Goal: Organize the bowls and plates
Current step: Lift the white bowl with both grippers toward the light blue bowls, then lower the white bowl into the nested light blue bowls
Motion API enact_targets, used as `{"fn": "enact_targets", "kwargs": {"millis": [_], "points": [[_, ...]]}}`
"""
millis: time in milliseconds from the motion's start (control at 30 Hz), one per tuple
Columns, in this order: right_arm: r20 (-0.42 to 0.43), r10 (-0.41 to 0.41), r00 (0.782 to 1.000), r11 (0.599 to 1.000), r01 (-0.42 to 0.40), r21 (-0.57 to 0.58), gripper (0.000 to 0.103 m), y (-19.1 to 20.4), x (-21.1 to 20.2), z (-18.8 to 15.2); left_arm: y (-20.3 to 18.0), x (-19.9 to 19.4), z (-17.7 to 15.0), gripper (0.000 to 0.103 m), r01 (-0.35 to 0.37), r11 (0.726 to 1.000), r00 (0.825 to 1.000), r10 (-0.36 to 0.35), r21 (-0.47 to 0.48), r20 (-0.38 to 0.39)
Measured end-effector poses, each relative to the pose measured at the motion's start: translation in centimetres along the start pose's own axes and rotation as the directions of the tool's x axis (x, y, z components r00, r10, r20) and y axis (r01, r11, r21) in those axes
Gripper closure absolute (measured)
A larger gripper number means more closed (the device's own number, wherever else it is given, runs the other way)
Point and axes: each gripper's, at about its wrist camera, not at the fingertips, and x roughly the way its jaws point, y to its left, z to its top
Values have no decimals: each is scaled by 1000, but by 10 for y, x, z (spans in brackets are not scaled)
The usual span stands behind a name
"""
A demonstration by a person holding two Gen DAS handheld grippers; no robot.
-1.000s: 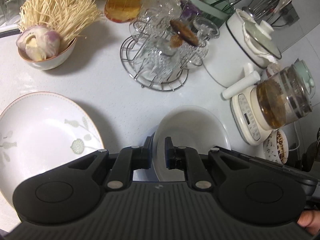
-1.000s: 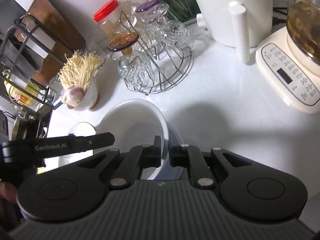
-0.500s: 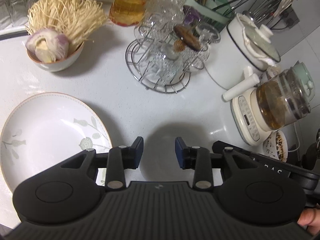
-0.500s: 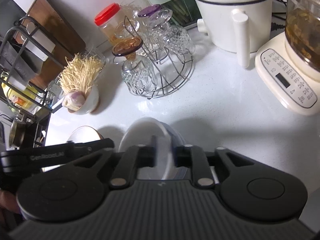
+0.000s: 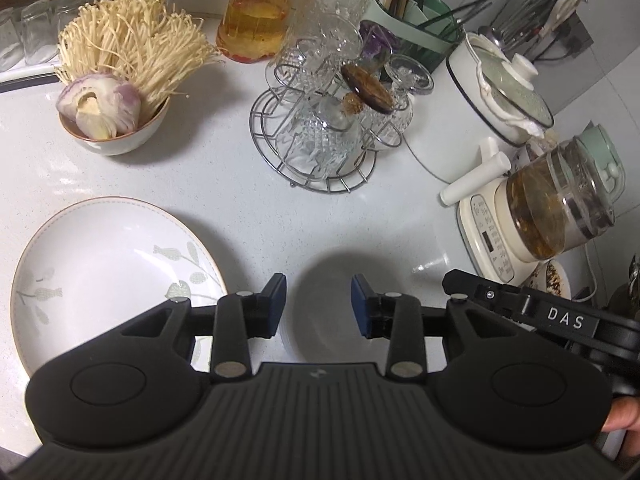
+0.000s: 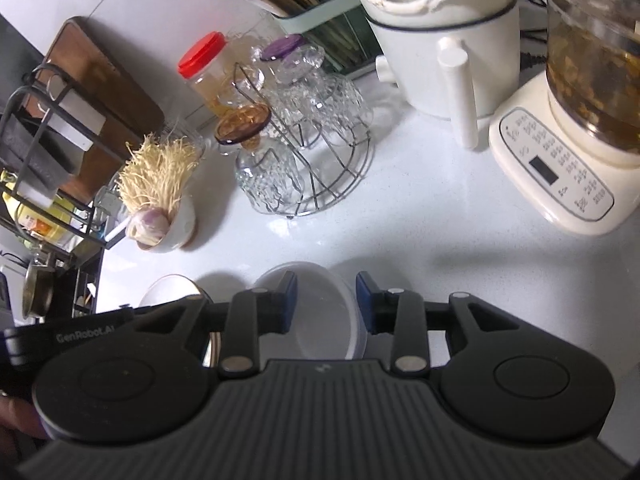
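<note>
A plain white bowl point(image 5: 332, 320) sits on the white counter right under my left gripper point(image 5: 318, 292), which is open; its blue pads stand apart from the bowl. A large white plate point(image 5: 108, 264) with a leaf pattern lies to the bowl's left. In the right wrist view the same bowl point(image 6: 316, 312) lies below my right gripper point(image 6: 326, 288). Its jaws are opening, the bowl's rim runs between them, and the pads do not press on it. A bluish rim shows under the bowl's right edge. A sliver of the plate point(image 6: 172, 292) shows at left.
Behind stand a bowl of enoki mushrooms and garlic point(image 5: 112, 120), a wire rack of glasses point(image 5: 320, 140), a red-lidded jar point(image 5: 256, 12), a white pot point(image 5: 492, 112) and a glass kettle on a cream base point(image 5: 552, 216). A black rack point(image 6: 36, 184) lines the left.
Both grippers were shut on opposite sides of the white bowl's rim; both have opened and let it go. The bowl now rests lower, on the counter.
</note>
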Motion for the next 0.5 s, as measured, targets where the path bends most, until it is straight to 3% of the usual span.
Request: {"fn": "enact_targets", "kwargs": {"millis": [267, 500], "points": [[-53, -13, 999, 1000, 13, 8, 67, -5, 20, -10, -1, 22, -10, 62, 10, 1000, 999, -9, 22, -41], [-127, 3, 992, 998, 5, 65, 67, -20, 46, -19, 9, 37, -13, 62, -10, 1000, 999, 9, -25, -45]]}}
